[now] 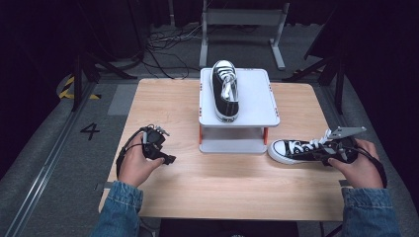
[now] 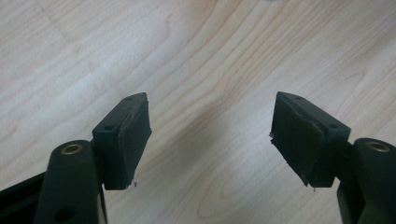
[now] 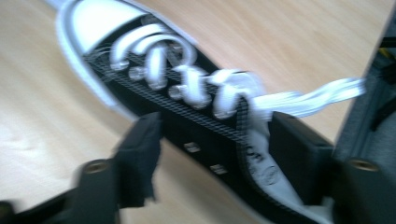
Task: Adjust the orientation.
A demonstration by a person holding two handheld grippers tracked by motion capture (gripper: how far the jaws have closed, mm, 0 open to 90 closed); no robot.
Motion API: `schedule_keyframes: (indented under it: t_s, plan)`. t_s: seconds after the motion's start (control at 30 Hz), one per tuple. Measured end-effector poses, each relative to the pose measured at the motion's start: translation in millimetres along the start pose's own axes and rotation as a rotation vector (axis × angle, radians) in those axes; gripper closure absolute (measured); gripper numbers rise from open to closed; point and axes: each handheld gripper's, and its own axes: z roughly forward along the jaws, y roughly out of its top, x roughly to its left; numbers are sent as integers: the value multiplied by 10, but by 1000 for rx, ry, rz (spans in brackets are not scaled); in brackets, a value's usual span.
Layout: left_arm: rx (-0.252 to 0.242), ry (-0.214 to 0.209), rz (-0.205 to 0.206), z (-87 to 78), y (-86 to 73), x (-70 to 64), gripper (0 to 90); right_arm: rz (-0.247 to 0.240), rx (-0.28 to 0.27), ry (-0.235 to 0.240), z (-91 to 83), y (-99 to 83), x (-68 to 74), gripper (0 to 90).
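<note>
A black sneaker with white laces and a white toe cap (image 1: 291,149) lies on the wooden table (image 1: 232,182) at the right, toe pointing left. My right gripper (image 1: 327,157) is shut on its ankle part. In the right gripper view the jaws of my right gripper (image 3: 217,156) press on either side of the sneaker (image 3: 187,93), and a lace end trails to the right. A matching sneaker (image 1: 226,91) stands on top of a white stand (image 1: 257,94) at the table's middle back. My left gripper (image 1: 167,159) hovers open over bare wood at the left; the left gripper (image 2: 210,135) has nothing between its pads.
The white stand has a lower shelf (image 1: 230,144) and orange posts, and it stands just left of the held sneaker's toe. Bare tabletop spreads in front of it. Cables and metal frame legs (image 1: 242,29) lie on the floor beyond the table.
</note>
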Motion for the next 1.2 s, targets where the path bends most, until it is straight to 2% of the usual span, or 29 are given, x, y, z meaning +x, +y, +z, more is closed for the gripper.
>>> schedule_keyframes:
  t_s: [0.07, 0.13, 0.17, 0.27, 0.3, 0.37, 0.43, 0.47, 0.53, 0.6, 0.73, 0.77, 0.8, 0.83, 0.87, 0.9, 0.93, 0.97, 1.0, 1.03, 1.07, 1.1, 1.13, 1.17, 1.2]
  plan:
    - [0, 12, -16, -31, -63, 15, 289, -9, 42, 10, 86, -1, -45, 329]
    - [-2, 19, -34, -63, -126, 33, 288, -20, 99, 55, 213, -8, -56, 390]
    - [-1, 20, -40, -73, -147, 38, 286, -33, 109, 85, 263, -4, -57, 449]
    - [5, 15, -54, -85, -216, 64, 285, -92, 144, 132, 371, 35, -90, 503]
    - [8, 17, -60, -88, -224, 66, 285, -102, 153, 136, 371, 43, -98, 567]
    - [8, 18, -61, -90, -226, 69, 286, -131, 156, 130, 278, 45, -116, 789]
    - [2, 11, -55, -85, -202, 70, 286, -96, 98, 199, 163, 29, -117, 875]
    - [2, 6, -52, -76, -187, 66, 286, -65, 91, 225, 129, 31, -94, 881]
    - [0, 3, -43, -64, -149, 53, 286, -31, 81, 216, 79, 54, -42, 883]
    - [-6, -5, -36, -53, -111, 42, 287, -4, 58, 164, 14, 104, 6, 884]
    - [0, -11, -18, -18, -46, 24, 288, 53, 16, 8, -65, 203, 132, 885]
    - [1, -12, -16, -10, -34, 19, 288, 59, 13, -50, -66, 218, 165, 885]
    - [1, -12, -16, -10, -34, 19, 288, 59, 13, -50, -66, 218, 165, 885]
    - [3, -16, -10, -1, -21, 15, 288, 72, 8, -82, -67, 223, 175, 885]
    - [3, -16, -8, 5, -14, 12, 288, 108, -5, -102, -61, 213, 168, 885]
    - [8, -18, -6, 18, -2, 11, 289, 135, 28, -104, 6, 206, 217, 882]
    - [7, -18, -5, 22, 9, 12, 289, 143, 38, -98, 41, 208, 257, 880]
    - [7, -18, -5, 22, 9, 12, 289, 156, 65, -72, 82, 220, 322, 873]
    - [7, -21, -5, 22, 16, 13, 289, 156, 65, -72, 82, 220, 322, 873]
    - [4, -20, -3, 21, 28, 11, 289, 154, 90, -55, 85, 235, 351, 845]
    - [3, -20, 0, 21, 37, 8, 290, 168, 77, 2, 94, 254, 397, 810]
    - [3, -25, 0, 25, 43, 4, 289, 153, 58, 103, 143, 296, 490, 737]
    - [4, -24, 4, 27, 48, 2, 289, 153, 58, 103, 143, 296, 490, 737]
    - [4, -25, 4, 29, 51, -3, 289, 119, 69, 127, 162, 321, 536, 717]
    - [4, -25, 5, 30, 53, -5, 291, 112, 64, 148, 178, 345, 582, 704]
